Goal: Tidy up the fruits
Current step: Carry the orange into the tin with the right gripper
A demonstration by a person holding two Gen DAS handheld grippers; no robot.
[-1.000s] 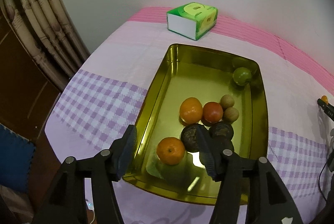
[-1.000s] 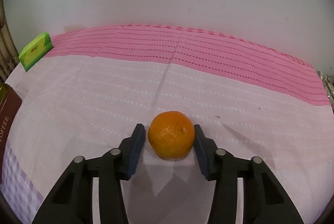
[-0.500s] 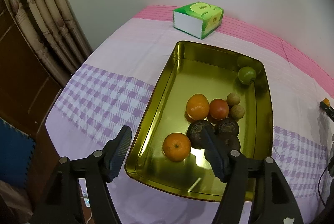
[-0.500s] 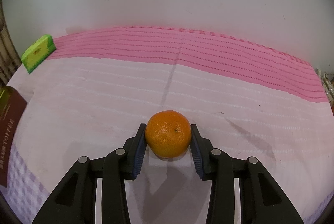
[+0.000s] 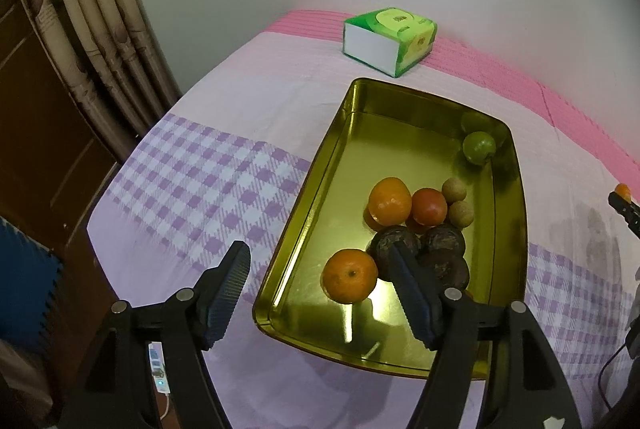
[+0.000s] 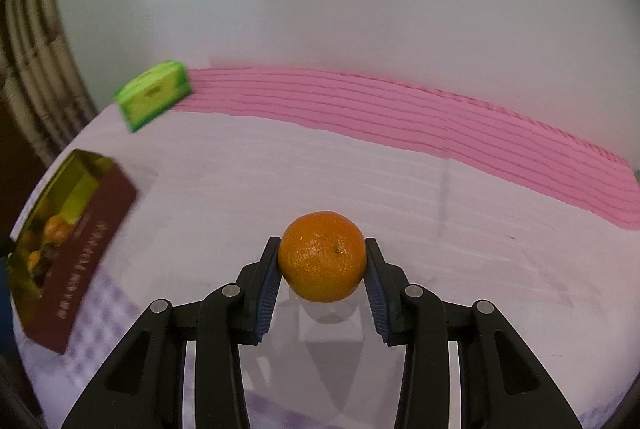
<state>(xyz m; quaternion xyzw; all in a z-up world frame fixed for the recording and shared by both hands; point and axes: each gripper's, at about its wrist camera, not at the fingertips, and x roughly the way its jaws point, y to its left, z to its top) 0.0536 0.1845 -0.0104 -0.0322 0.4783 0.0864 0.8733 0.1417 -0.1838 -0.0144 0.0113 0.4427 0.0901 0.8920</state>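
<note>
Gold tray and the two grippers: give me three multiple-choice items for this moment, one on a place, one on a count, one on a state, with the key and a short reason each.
1. Where does the green fruit lie in the gold tray?
A. in the far right corner
B. in the near left corner
C. on the cloth beside it

2. How many orange-coloured citrus fruits lie in the tray?
A. none
B. two
C. five

3. What is the state of the right gripper?
A. open and empty
B. shut on the orange
C. shut on the green tissue box

Key: 1 A, the green fruit sits alone against the far right walls, apart from the cluster. 2 B, one near the front and one further back by the red fruit. 3 B, both pads press on the orange's sides in the right wrist view.
</note>
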